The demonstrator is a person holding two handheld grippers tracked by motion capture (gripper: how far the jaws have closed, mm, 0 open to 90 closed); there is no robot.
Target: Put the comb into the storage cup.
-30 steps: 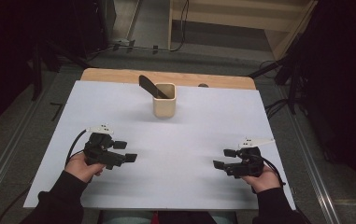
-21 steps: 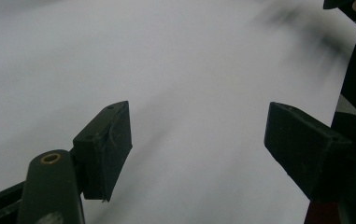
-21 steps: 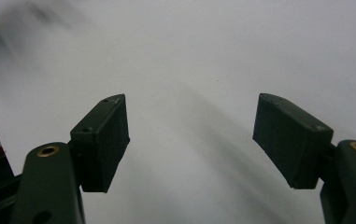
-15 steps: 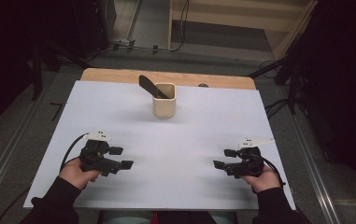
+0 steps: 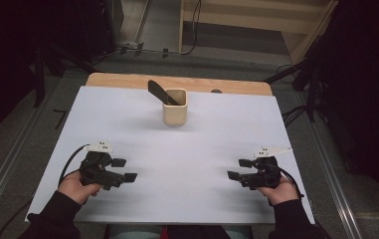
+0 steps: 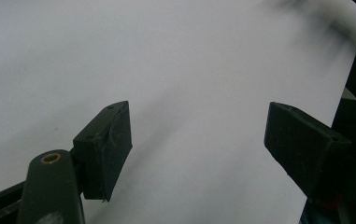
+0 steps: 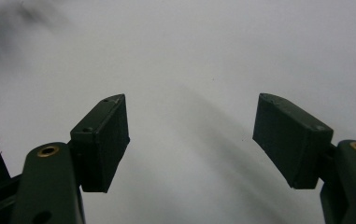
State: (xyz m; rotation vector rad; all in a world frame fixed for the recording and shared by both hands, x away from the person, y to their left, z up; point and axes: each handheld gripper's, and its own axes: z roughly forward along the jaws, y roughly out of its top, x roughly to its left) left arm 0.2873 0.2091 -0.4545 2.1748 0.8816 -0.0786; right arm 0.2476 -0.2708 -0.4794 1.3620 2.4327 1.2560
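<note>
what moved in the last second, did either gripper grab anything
The left gripper drew back toward the person's side of the white table sheet, and nothing was grabbed: its jaws stand open and empty. The right gripper kept its place, open too. The beige square cup with the black flat tool leaning in it stayed put at the far side.

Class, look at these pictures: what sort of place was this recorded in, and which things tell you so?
Probably a lab or workshop set up for recording. A white sheet covers a wooden table, cables run over the bare floor behind it, and the person holds a cabled left gripper and right gripper.
</note>
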